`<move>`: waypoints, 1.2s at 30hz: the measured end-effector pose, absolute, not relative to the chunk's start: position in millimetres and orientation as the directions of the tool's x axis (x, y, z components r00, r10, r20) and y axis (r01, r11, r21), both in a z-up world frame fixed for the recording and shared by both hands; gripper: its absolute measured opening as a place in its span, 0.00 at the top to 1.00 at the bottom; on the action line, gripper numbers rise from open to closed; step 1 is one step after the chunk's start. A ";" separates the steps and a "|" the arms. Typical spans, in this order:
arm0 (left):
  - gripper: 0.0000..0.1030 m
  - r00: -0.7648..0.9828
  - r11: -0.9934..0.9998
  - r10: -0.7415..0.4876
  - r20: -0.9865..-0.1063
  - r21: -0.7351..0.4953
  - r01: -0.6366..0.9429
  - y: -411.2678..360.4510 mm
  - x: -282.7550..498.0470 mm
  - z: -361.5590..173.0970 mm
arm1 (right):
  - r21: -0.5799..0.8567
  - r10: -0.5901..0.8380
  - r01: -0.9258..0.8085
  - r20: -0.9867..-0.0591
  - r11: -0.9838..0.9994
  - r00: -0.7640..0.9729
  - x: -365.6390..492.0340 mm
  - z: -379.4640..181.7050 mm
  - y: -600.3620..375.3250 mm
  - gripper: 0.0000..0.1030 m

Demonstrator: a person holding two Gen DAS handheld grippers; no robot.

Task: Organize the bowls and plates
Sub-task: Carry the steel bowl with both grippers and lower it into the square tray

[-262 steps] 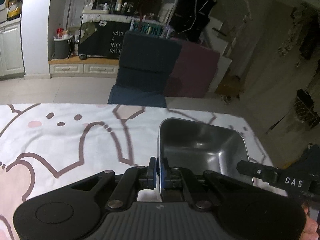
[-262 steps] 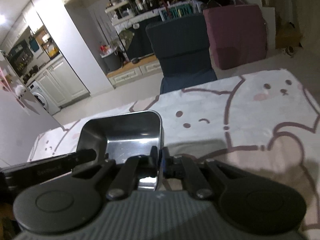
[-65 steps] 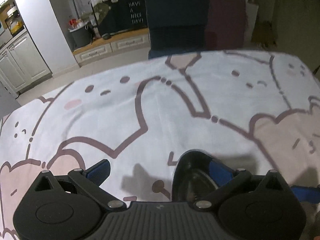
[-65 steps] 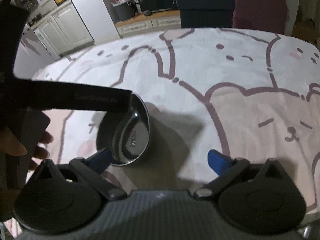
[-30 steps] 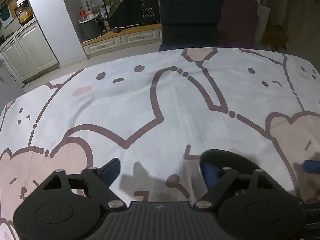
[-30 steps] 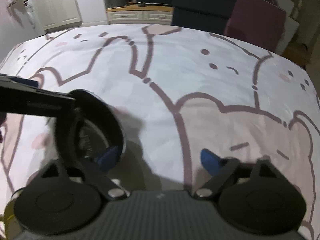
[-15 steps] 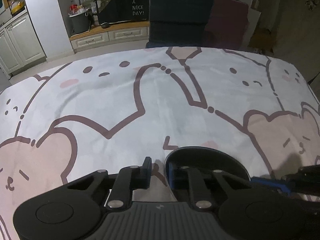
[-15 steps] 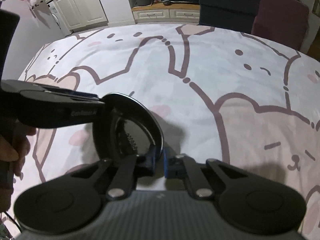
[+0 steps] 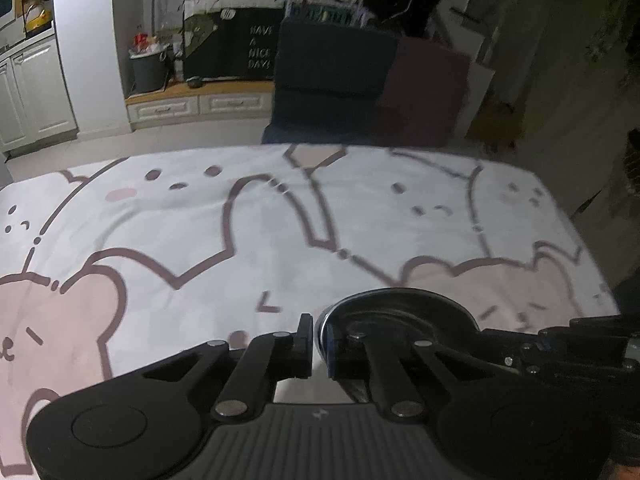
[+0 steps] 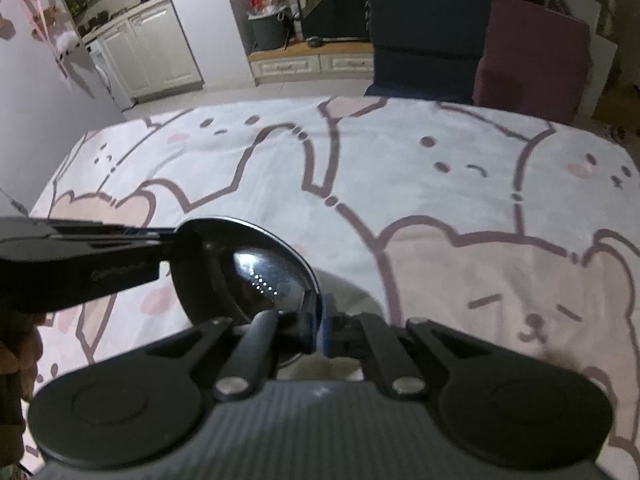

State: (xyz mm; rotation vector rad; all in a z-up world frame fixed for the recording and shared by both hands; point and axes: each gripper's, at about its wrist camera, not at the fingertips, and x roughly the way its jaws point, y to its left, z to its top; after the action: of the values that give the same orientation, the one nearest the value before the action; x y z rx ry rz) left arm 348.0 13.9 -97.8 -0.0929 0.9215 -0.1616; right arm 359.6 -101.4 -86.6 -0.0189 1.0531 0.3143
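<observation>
A round shiny metal bowl [image 10: 248,272] hangs tilted a little above the bear-print tablecloth [image 10: 440,168], casting a shadow on it. My right gripper [image 10: 320,328] is shut on the bowl's near right rim, its jaws closing tight. My left gripper [image 10: 80,256] reaches in from the left and grips the opposite rim. In the left wrist view the bowl [image 9: 400,312] shows its dark edge. There my left gripper [image 9: 318,340] is shut on the rim, its jaws closing tight. The right gripper [image 9: 560,344] comes in from the right.
The tablecloth [image 9: 200,232] spreads ahead of both grippers with nothing else on it. Beyond the far edge stand a dark blue chair [image 10: 428,36] and a maroon chair [image 10: 532,48]. A person's hand [image 10: 16,344] holds the left tool.
Both grippers went from wide open to shut on the bowl's rim. The bowl has since come up off the cloth and both views now look further across the table.
</observation>
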 end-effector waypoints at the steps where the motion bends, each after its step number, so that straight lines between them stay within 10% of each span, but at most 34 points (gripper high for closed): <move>1: 0.92 0.603 0.982 -0.188 -0.776 -0.156 0.105 9.4 344.1 -93.2 | 0.129 0.243 -0.262 -0.850 0.956 0.468 355.6 -80.7 -106.9 0.98; 18: 0.92 0.664 0.942 -0.334 -0.669 -0.216 0.257 -103.0 278.3 -57.9 | 0.054 0.151 -0.180 -0.797 0.982 0.584 278.0 -20.1 -224.9 0.98; 36: 0.92 0.558 0.923 -0.346 -0.754 -0.168 0.345 -177.5 223.2 -98.8 | -0.056 0.035 -0.163 -0.860 0.985 0.509 199.2 -39.8 -297.8 0.98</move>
State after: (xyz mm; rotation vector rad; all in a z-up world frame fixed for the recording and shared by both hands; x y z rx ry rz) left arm 223.2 -177.5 -98.8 -0.0014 0.8895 -0.4074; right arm 199.2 -297.8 -39.8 -0.1361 1.0306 0.1202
